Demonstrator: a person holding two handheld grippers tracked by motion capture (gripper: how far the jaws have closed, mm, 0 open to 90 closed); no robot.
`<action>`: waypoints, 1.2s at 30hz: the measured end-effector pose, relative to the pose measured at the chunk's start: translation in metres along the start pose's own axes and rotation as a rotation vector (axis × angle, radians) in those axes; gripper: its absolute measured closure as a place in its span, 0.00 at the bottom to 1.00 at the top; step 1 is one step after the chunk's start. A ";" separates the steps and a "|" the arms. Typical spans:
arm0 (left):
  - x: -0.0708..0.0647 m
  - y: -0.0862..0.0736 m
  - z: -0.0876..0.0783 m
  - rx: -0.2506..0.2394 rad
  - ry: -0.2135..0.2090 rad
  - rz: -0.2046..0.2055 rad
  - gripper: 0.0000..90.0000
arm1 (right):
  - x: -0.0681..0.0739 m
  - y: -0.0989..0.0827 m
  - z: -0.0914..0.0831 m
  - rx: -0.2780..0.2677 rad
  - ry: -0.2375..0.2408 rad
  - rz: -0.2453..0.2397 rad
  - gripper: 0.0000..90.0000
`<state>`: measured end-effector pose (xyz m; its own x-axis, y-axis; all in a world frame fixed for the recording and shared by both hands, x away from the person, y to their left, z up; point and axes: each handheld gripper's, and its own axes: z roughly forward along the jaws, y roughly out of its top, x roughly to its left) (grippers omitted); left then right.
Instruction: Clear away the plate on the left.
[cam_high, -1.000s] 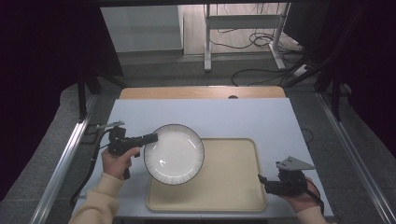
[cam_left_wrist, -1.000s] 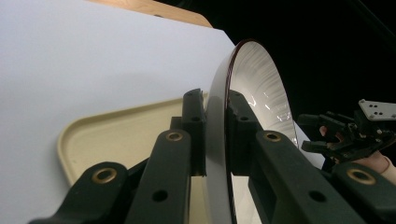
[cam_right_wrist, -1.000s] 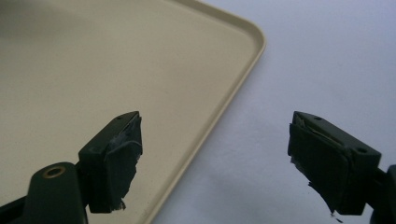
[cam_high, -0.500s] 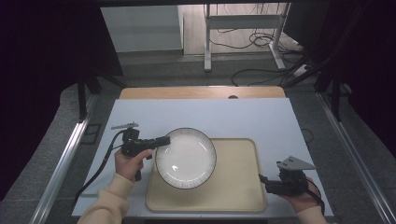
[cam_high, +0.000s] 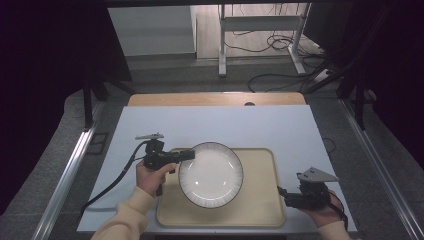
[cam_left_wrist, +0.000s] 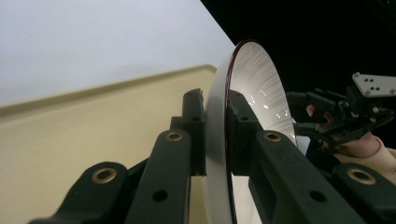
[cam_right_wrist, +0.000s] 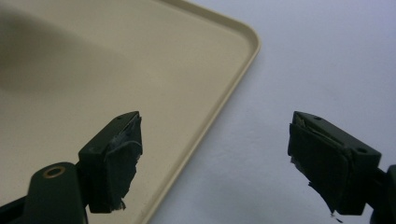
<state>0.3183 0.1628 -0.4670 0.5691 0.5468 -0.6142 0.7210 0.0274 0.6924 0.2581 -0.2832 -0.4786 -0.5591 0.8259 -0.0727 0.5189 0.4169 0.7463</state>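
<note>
A white plate (cam_high: 210, 174) with a dark ribbed rim hangs over the beige tray (cam_high: 260, 210), held by its left edge. My left gripper (cam_high: 186, 155) is shut on that rim. In the left gripper view the plate (cam_left_wrist: 252, 88) stands edge-on between the two black jaws of my left gripper (cam_left_wrist: 215, 133). My right gripper (cam_high: 281, 193) sits at the tray's right front corner, open and empty. The right gripper view has my right gripper (cam_right_wrist: 215, 161) straddling the tray edge (cam_right_wrist: 224, 100), one jaw over the tray and one over the table.
The tray lies on a pale blue table top (cam_high: 215, 125) with a wooden strip (cam_high: 215, 98) at the far edge. Metal rails (cam_high: 70, 170) run along both sides. A desk frame and cables (cam_high: 270, 45) stand on the floor beyond.
My left gripper has carried the plate to the right, from the tray's left edge to over the tray's middle. The right gripper has stayed put.
</note>
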 end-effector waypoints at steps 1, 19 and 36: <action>-0.001 -0.001 0.003 0.008 -0.002 0.003 0.90 | 0.000 0.000 0.000 0.000 0.000 0.001 0.21; 0.010 -0.020 0.048 0.090 0.010 -0.052 0.90 | -0.001 -0.001 0.001 0.005 0.001 0.002 0.21; 0.027 -0.031 0.069 0.162 0.137 -0.009 0.92 | 0.000 -0.001 0.002 0.009 0.003 0.000 0.21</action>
<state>0.3385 0.1188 -0.5310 0.5111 0.6559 -0.5555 0.7863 -0.0957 0.6104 0.2587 -0.2833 -0.4808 -0.5612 0.8247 -0.0703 0.5248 0.4202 0.7403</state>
